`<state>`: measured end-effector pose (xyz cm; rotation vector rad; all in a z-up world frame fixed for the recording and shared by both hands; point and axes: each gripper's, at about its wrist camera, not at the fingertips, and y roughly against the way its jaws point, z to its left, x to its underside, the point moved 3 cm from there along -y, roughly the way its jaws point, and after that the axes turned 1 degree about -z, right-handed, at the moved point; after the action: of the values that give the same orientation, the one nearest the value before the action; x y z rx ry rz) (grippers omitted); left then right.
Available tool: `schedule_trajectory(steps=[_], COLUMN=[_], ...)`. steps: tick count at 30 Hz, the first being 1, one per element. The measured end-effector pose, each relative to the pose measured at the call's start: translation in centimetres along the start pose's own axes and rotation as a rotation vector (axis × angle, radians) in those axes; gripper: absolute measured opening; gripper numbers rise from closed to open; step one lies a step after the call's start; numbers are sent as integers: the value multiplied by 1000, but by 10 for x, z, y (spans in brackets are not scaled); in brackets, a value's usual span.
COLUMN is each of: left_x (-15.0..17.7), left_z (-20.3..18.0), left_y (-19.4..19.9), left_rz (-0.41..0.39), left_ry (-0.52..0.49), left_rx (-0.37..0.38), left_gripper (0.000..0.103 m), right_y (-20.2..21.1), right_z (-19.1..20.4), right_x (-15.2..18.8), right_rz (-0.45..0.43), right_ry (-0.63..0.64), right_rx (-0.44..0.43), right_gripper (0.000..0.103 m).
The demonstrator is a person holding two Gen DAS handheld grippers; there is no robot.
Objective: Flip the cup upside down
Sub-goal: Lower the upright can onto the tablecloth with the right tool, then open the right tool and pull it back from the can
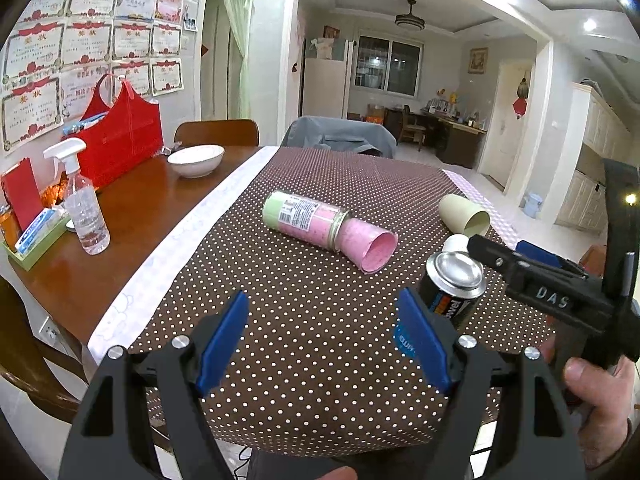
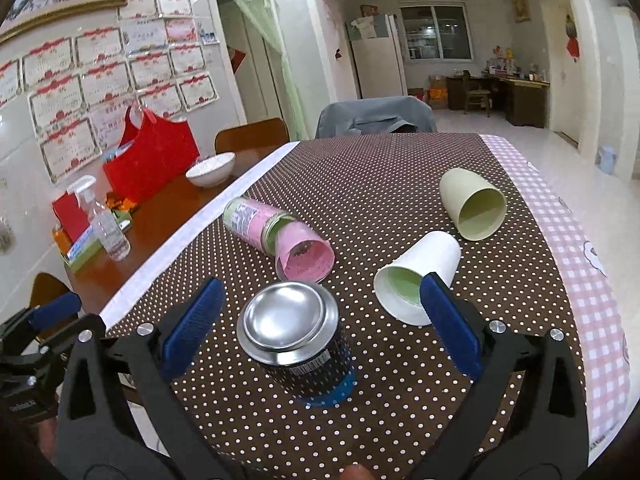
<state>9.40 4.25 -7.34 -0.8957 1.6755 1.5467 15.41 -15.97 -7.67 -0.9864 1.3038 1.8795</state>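
1. My right gripper hung with its jaws spread wide and empty, low over the polka-dot tablecloth. My left gripper was likewise wide apart and held nothing.

2. The white cup lay on its side on the cloth, ahead of the right gripper and a little to its right. In the right wrist view its mouth rim sat just beside the right blue pad. I could not tell whether they touched.

3. Its long axis ran on a diagonal: mouth toward me and leftward, closed base pointing away and to the right. The green inside showed plainly, so the opening faced the right camera.

4. A second, cream cup lay on its side farther off to the right, mouth also turned toward me. I judged the white one the likelier target, being nearer.

5. From the left wrist view the white cup was mostly hidden behind the metal can and the right tool's body. So the right hand was clearly the nearer.

6. The can stood upright between the right jaws' line of reach, left of the cup. I judged a rightward shift necessary to straddle the cup's wall across its axis.

7. The pink-and-green jar lay well clear, up-left.
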Motion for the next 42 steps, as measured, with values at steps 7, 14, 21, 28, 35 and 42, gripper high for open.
schedule_trajectory(steps=[7,14,21,28,35,42], left_x=[-6,-13,-20,-28,-34,-32], left_z=[-11,-19,-32,-41,-48,-48], left_y=[10,24,45,70,96,120], left_rz=[-29,-66,-115,-177,-242,-284], left_ry=[-31,-62,-102,-132,-151,-135], left_rx=[-1,-9,-9,-23,-31,-40], left_gripper=[76,76,76,76,77,77], right_y=[23,54,90,121,151,168], right_z=[-10,-15,-20,-22,-12,-1], right_x=[-9,-18,-24,-21,-12,1], right_rz=[-40,-106,-161,-186,-233,-271], right_ry=[-58,-103,-128,-136,-107,-90], right_rx=[9,7,15,42,95,149], right_gripper=[97,97,97,97,97,97])
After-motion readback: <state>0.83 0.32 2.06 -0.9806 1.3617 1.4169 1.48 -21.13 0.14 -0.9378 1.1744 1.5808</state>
